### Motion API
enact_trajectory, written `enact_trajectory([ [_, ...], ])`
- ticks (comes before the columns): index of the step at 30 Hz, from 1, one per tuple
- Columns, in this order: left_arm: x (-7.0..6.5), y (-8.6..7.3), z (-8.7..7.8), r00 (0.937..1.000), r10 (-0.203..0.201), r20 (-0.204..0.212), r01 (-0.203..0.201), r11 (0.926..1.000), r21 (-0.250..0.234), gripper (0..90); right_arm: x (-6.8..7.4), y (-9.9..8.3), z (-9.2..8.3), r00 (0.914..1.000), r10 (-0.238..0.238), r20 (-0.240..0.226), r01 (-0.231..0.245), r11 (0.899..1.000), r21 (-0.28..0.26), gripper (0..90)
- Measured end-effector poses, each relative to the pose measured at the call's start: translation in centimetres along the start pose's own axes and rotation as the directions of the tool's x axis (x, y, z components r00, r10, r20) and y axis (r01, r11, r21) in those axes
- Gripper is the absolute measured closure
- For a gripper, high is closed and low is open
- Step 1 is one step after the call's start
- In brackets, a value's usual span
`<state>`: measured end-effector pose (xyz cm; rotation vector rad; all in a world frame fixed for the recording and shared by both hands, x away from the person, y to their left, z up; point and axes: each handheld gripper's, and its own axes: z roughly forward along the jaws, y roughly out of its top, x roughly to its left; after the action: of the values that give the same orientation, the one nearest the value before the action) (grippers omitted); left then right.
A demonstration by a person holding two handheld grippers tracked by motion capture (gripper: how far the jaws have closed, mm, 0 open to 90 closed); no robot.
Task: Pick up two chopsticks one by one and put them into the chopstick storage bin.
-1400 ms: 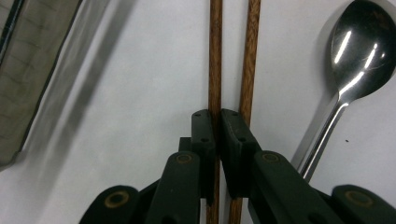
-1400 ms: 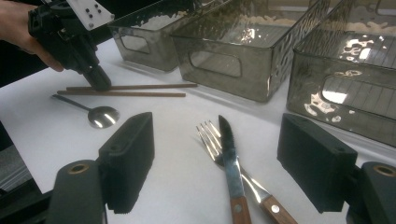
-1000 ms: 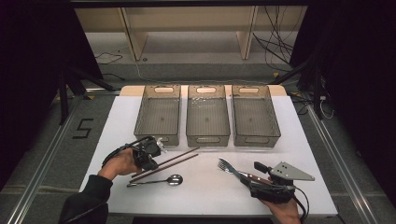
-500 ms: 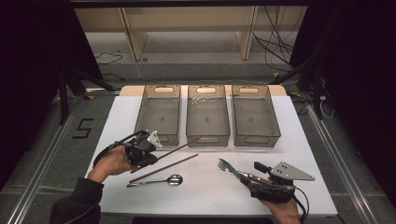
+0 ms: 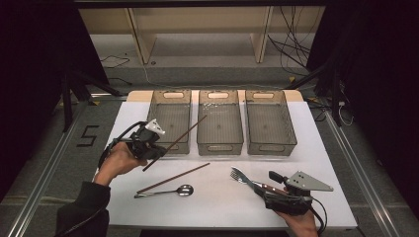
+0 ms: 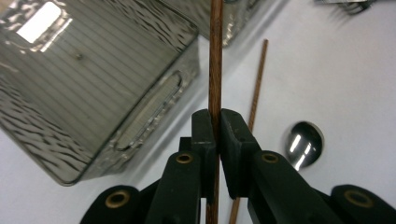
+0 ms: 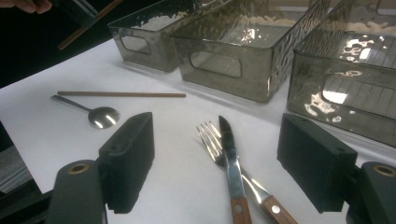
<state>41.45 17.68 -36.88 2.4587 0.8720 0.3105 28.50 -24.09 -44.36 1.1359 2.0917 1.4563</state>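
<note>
I have the left gripper [image 5: 148, 148] clamped on one wooden chopstick [image 5: 175, 142], lifted off the white tabletop [image 5: 222, 202] at the left bin's [image 5: 169, 103] front edge. Next I swing it over and drop it in. My right gripper [image 7: 219, 163] sits open over the knife [image 7: 231, 163] and fork [image 7: 210, 137].

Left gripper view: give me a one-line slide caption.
Left gripper jaws shut on a wooden chopstick, above the second chopstick, spoon and a smoked-clear bin.
</note>
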Motion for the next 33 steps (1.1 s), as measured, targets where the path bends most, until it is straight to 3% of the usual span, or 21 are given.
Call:
enact_trajectory([
  [5,1.6,1.0,-0.3,0.9975,-0.067,-0.021,0.066,0.9973,-0.031,84.0,0.0,0.0,0.0,1.0,0.002,-0.001,-0.002,1.0,0.0,28.1],
  [7,1.9,1.1,-0.3,0.9968,-0.076,-0.025,0.075,0.9967,-0.033,84.0,0.0,0.0,0.0,1.0,0.002,-0.002,-0.002,1.0,0.0,28.1],
  [10,3.3,1.6,-0.3,0.9921,-0.121,-0.036,0.119,0.9917,-0.049,84.0,0.0,0.0,0.0,1.0,0.0,-0.001,0.0,1.0,0.0,28.1],
  [18,5.4,2.4,0.0,0.9807,-0.184,-0.066,0.18,0.9812,-0.071,84.0,0.0,0.0,0.0,1.0,0.0,-0.003,0.0,1.0,-0.003,28.1],
  [33,8.3,4.4,1.6,0.9603,-0.247,-0.13,0.236,0.9675,-0.09,84.0,-0.1,0.0,-0.1,1.0,0.002,-0.004,-0.002,1.0,-0.005,28.1],
])
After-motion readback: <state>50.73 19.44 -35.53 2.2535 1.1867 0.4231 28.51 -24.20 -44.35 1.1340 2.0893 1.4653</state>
